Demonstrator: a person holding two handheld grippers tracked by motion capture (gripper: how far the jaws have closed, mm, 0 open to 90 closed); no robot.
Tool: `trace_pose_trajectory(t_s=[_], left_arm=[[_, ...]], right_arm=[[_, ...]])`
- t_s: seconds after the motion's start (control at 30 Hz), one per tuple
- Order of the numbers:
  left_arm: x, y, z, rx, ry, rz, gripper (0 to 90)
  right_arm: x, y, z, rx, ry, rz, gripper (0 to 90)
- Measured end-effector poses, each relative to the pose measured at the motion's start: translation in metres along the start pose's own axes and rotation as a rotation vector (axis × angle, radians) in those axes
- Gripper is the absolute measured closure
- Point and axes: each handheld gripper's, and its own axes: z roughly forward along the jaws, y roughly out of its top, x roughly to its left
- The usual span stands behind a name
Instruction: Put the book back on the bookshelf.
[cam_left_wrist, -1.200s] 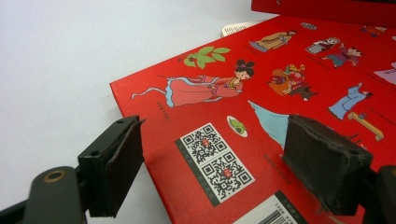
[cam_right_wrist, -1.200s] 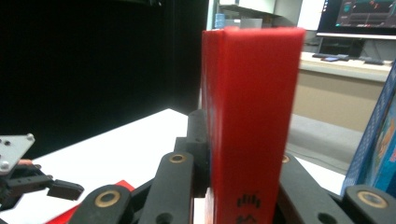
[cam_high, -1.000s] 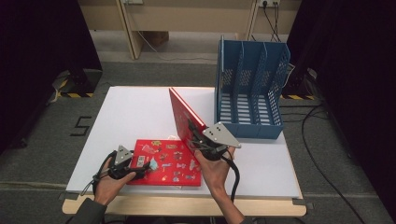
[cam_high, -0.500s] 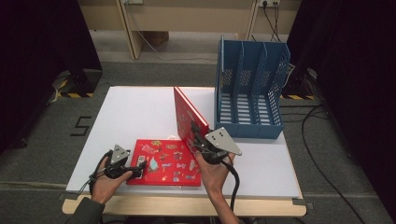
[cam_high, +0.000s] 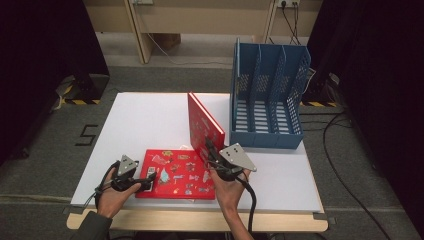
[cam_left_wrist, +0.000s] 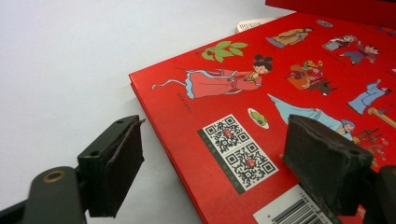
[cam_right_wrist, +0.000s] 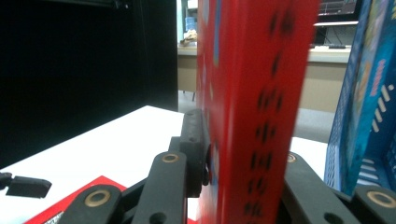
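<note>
A red picture book (cam_high: 177, 175) lies flat near the table's front edge, its cover (cam_left_wrist: 280, 93) printed with small figures and a QR code. My left gripper (cam_high: 147, 181) is open at the book's left end. One pad (cam_left_wrist: 119, 163) stands over the bare table and the other over the cover, with the book's edge between them (cam_left_wrist: 219, 144). A second red book (cam_high: 202, 125) stands upright on its edge, just behind the flat one. My right gripper (cam_high: 210, 150) is shut on its near end, and the jaws (cam_right_wrist: 243, 149) clamp the red spine (cam_right_wrist: 252, 93) from both sides.
A blue slotted file rack (cam_high: 267, 100) stands at the table's back right, close to the upright book, with its wall (cam_right_wrist: 364, 93) just right of the held spine. The white table (cam_high: 145, 120) is bare to the left and behind. The front edge runs just under both hands.
My right hand has sunk a little, and the upright book has swung slightly towards the rack. My left gripper has stayed at the flat book's left end.
</note>
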Motion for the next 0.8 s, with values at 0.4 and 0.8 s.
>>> trace_pose_trajectory(t_s=[0.4, 0.8], left_arm=[[0.002, -0.001, -0.001, 0.004, 0.002, -0.002, 19.0], [0.002, -0.001, -0.001, 0.008, 0.002, -0.005, 19.0]], right_arm=[[0.004, -0.015, 0.011, -0.010, -0.007, -0.032, 75.4], [0.008, -0.022, 0.018, -0.007, 0.000, -0.048, 75.3]])
